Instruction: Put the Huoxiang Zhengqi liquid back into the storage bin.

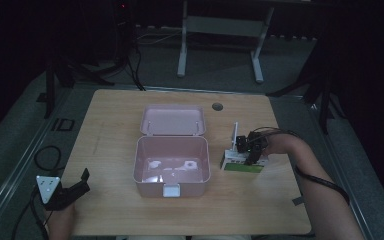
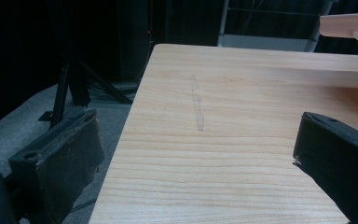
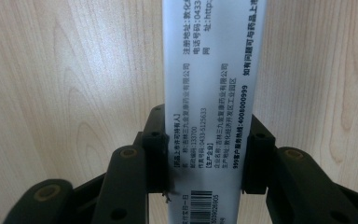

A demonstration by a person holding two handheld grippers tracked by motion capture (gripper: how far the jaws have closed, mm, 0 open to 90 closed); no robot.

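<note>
While the right gripper (image 1: 245, 152) is set on the carton (image 1: 242, 164) at the right of the bench (image 1: 115, 115), the high view shows one pink box (image 1: 172, 170) lying open mid-bench, its lid (image 1: 173, 120) thrown back and its tray seemingly bare apart from glare. One carton is counted, white with a green side, lying just right of the box and apart from it. The left gripper (image 1: 77, 187) is held at the near left corner, spread and with nothing between its jaws.

In the left gripper view, the two black jaws are seen wide apart over bare wood, and a pink edge of the box (image 2: 349, 23) is caught at the upper right.

In the right gripper view, the carton (image 3: 212, 93) is seen from above, a white printed face with a barcode, and the jaws are pressed against its two long sides; it is pinched while resting on the bench.

The step in hand is judged to be the grasp of the carton, just completed. A straight lift is called for next, then a carry leftward over the box wall and a release inside the tray. Two grippers, one box, one carton are counted.
</note>
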